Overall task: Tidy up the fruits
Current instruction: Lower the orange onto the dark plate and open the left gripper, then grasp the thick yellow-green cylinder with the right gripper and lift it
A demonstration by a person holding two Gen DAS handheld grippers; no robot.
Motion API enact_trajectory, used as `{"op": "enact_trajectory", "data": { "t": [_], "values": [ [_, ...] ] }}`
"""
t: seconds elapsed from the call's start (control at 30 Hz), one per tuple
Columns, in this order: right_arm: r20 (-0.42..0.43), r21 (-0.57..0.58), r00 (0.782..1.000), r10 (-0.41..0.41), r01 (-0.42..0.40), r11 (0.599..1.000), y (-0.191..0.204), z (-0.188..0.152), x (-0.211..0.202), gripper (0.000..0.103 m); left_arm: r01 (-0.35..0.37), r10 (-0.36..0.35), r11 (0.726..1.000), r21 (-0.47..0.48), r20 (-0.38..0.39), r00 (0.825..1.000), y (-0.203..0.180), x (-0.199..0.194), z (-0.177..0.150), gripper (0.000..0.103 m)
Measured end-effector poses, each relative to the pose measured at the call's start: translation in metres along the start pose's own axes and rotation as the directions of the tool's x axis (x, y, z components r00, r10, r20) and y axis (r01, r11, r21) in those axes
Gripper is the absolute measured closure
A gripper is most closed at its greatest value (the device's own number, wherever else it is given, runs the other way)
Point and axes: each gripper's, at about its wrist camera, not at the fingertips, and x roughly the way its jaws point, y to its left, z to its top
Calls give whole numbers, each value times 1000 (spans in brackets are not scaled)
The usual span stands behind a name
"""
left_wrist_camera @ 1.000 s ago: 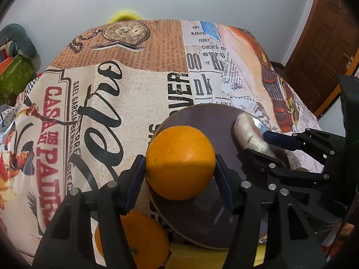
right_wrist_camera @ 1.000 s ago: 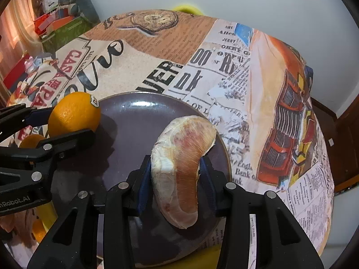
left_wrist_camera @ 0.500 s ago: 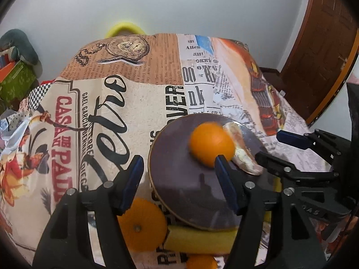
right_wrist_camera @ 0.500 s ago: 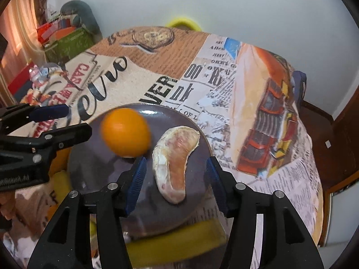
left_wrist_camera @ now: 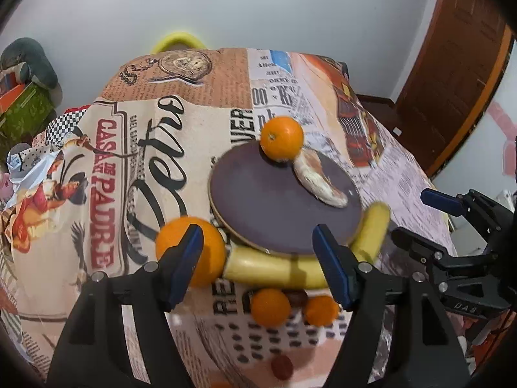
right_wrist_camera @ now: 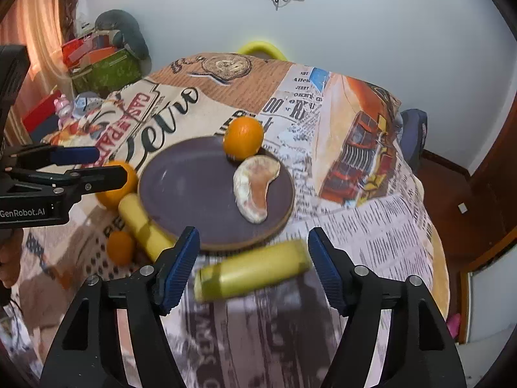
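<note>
Left gripper (left_wrist_camera: 258, 249) hangs near the table edge, jaws wide apart, gripping nothing; a large orange (left_wrist_camera: 190, 252) sits just beyond its left finger, beside the dark plate (left_wrist_camera: 258, 200); on the plate's far rim rests a bright, glossy orange (right_wrist_camera: 243, 137), touching a pale peeled fruit wedge (right_wrist_camera: 255, 190), curved, pinkish and pithy; a yellow banana (right_wrist_camera: 252, 273) lies blurred near the plate's front edge; right gripper (right_wrist_camera: 253, 265) spread open above it, empty.

oranges (left_wrist_camera: 281, 138): 4 | bananas (right_wrist_camera: 252, 270): 2 | plate (left_wrist_camera: 258, 207): 1 | peeled segment (right_wrist_camera: 255, 187): 1
</note>
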Motion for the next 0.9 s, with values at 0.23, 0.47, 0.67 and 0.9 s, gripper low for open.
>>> {"op": "enact_trajectory", "data": {
  "t": [0.23, 0.47, 0.67, 0.9],
  "values": [
    [-40, 24, 999, 20, -19, 1000, 3, -28, 4, 31, 28, -28, 999, 16, -43, 999, -21, 8, -24, 21],
    [-87, 14, 996, 15, -14, 1000, 10, -38, 25, 30, 28, -27, 999, 16, -90, 996, -24, 24, -38, 21],
    [-88, 18, 996, 32, -30, 999, 10, -38, 34, 33, 30, -27, 999, 23, -99, 995, -26, 30, -37, 19],
    [-113, 40, 986, 124, -121, 992, 3, -44, 32, 60, 35, -32, 999, 18, -116, 993, -34, 41, -37, 18]
  ]
}}
